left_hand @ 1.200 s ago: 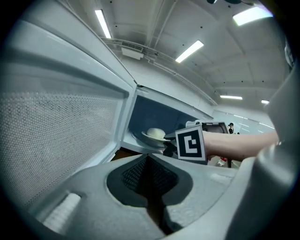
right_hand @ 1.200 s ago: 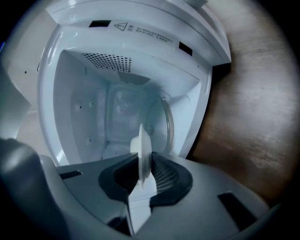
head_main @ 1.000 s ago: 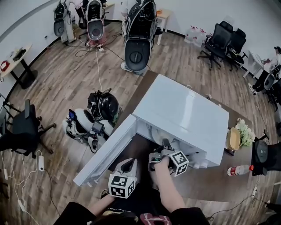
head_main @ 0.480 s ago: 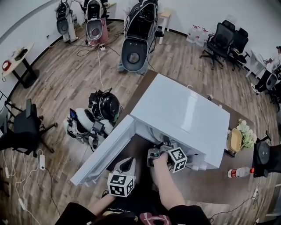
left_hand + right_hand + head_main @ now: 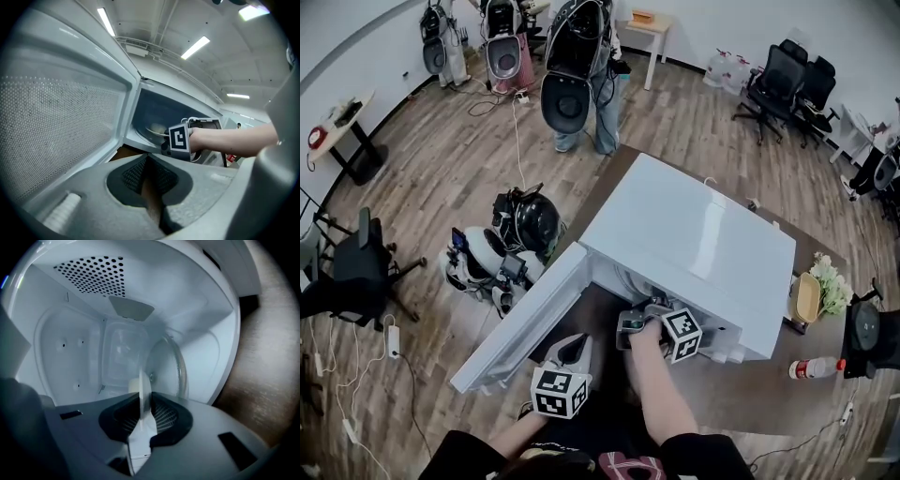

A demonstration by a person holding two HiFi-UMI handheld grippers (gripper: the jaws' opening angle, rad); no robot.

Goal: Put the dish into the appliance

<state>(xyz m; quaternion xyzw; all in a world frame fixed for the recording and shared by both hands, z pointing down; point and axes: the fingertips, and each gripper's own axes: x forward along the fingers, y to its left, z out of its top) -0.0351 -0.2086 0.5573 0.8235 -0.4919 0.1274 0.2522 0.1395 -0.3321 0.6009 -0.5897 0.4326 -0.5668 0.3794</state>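
Note:
A white microwave (image 5: pixel 694 244) stands on the brown table (image 5: pixel 750 394) with its door (image 5: pixel 525 314) swung open to the left. My right gripper (image 5: pixel 647 314) reaches into the oven's mouth, shut on the rim of a white dish (image 5: pixel 140 394). The dish shows edge-on between the pads (image 5: pixel 161 416), above the glass turntable (image 5: pixel 172 366). In the left gripper view the dish (image 5: pixel 157 130) is pale and lies inside the cavity, past the right gripper's marker cube (image 5: pixel 179 138). My left gripper (image 5: pixel 572 352) hangs in front of the open door, shut with nothing in it.
A drink bottle (image 5: pixel 814 367), a wooden bowl (image 5: pixel 806 298) and white flowers (image 5: pixel 832 286) sit on the table right of the microwave. Helmets and gear (image 5: pixel 520 225) lie on the floor to the left. A person (image 5: pixel 581 84) stands beyond the table's far end.
The person in the background has shifted left and nearer. My right gripper stays in the oven's mouth, barely moved; the left gripper has not moved.

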